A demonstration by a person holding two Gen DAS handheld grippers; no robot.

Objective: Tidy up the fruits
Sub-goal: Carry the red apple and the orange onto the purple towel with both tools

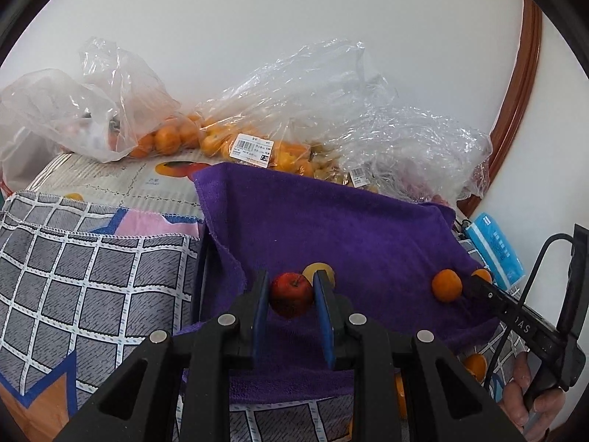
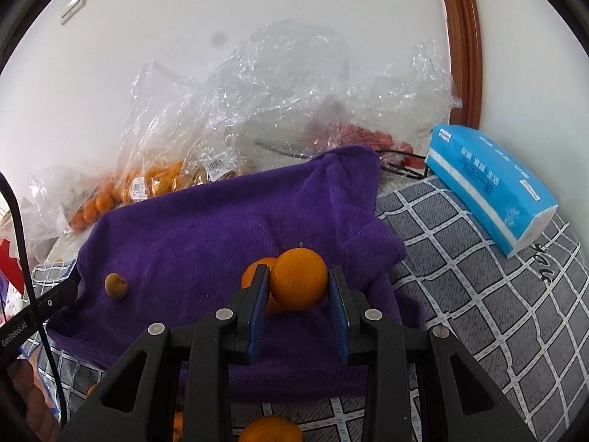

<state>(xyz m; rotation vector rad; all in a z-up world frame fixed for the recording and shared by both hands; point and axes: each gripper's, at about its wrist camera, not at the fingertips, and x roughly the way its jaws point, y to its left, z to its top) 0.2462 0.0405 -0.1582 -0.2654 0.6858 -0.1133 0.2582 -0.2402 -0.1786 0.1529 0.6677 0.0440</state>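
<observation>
A purple towel (image 1: 331, 221) lies over the grid-pattern cloth. My left gripper (image 1: 291, 291) is shut on a red apple (image 1: 291, 296) just above the towel, with a yellow fruit (image 1: 324, 270) right behind it. An orange (image 1: 446, 285) lies on the towel to the right. My right gripper (image 2: 298, 283) is shut on an orange (image 2: 299, 280) over the towel (image 2: 206, 228), with a second orange (image 2: 254, 276) behind and to its left. The yellow fruit also shows in the right wrist view (image 2: 116, 285), at the left of the towel.
Clear plastic bags of oranges (image 1: 221, 136) and other fruit stand along the white wall behind the towel. A blue tissue pack (image 2: 493, 188) lies at the right on the grid cloth (image 2: 478, 294). More oranges (image 2: 270, 429) lie near the front edge.
</observation>
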